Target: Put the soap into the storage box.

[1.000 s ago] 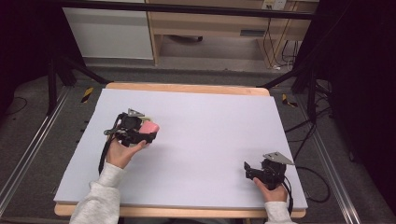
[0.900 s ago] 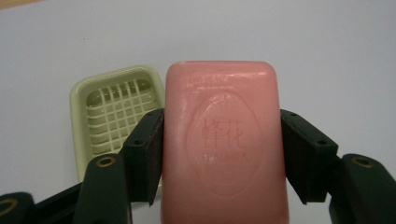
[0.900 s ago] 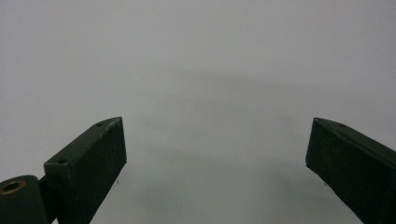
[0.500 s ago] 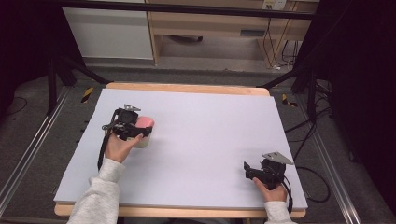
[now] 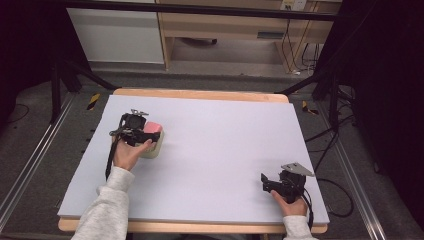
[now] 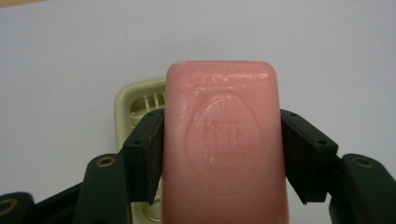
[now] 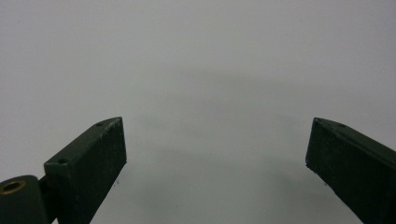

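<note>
Even overhead light on table (image 5: 225, 150); dark surroundings; soft shadows; high view slightly blurred.

- left tool (image 5: 131, 131): black body, a small metal fitting on top, a black cable trailing back beside the forearm.
- left tool (image 6: 223, 149), own view: two flat black jaws, dull pads on the inner faces, small screw holes, brass-coloured pivot rivets.
- right tool (image 5: 280, 184): black body, grey three-cornered plate on top, black cable behind.
- right tool (image 7: 217, 154), own view: two black blocky jaws, one brass-coloured rivet at lower left.
- both forearms: light grey sleeves.
</note>
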